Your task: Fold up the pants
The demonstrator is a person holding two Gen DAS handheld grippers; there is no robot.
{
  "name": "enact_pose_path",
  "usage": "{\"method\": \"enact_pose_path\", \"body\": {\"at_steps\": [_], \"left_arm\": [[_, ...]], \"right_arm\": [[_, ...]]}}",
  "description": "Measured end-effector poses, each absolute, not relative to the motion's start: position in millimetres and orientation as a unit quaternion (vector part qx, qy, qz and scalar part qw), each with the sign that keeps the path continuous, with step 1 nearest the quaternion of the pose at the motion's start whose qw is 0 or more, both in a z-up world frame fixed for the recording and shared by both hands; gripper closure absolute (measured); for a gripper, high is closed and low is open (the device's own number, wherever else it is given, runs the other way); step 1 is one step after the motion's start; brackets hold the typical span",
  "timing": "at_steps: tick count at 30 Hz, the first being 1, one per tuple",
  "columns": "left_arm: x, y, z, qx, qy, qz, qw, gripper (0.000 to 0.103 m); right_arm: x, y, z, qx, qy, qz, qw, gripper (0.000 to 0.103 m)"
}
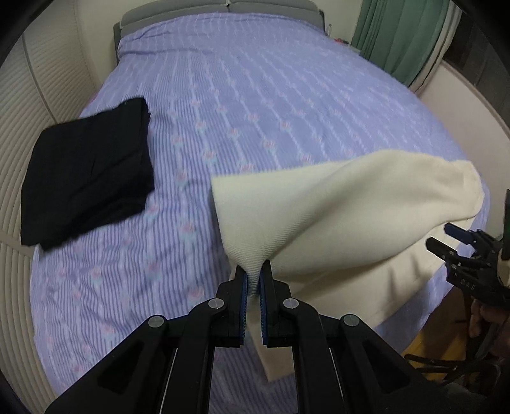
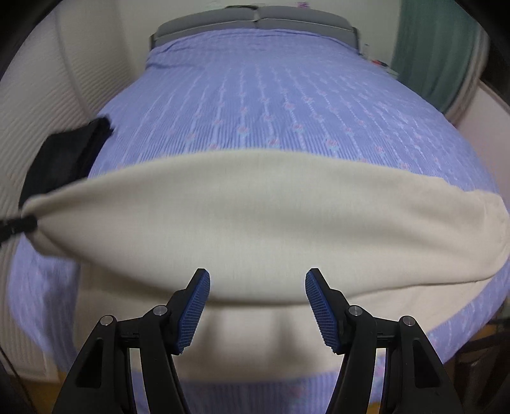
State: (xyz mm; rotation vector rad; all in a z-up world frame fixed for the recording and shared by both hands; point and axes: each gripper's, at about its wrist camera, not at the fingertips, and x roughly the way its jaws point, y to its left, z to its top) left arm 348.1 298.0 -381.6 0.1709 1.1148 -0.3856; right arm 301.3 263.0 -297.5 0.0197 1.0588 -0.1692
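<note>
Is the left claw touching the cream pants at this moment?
Touching. The left wrist view shows the left claw shut on a bunched corner of the cream pants, fabric pinched between both blue pads.

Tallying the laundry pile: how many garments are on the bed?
2: the folded black garment at the bed's left edge, and the cream pants near the front edge. Others may be hidden.

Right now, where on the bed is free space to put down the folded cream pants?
The bedspread lies bare from the headboard down to the cream pants, and also right of the folded black garment. The near right edge is crowded: the pants hang from the shut left tool, and the open right tool hovers there.
</note>
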Motion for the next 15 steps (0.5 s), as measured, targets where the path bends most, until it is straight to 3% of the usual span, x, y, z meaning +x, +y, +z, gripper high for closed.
{"method": "enact_pose_path", "body": {"at_steps": [5, 15], "left_arm": [[358.3, 293.6, -412.5, 0.091, 0.516, -0.161, 0.836, 0.094], [364.2, 275.9, -429.4, 0.138, 0.502, -0.152, 0.84, 0.094]], "right_arm": [[289.1, 256.3, -324.2, 0.031, 0.511, -0.069, 0.856, 0.04], [288.9, 200.2, -370.6, 0.266, 0.493, -0.075, 0.825, 0.04]]}}
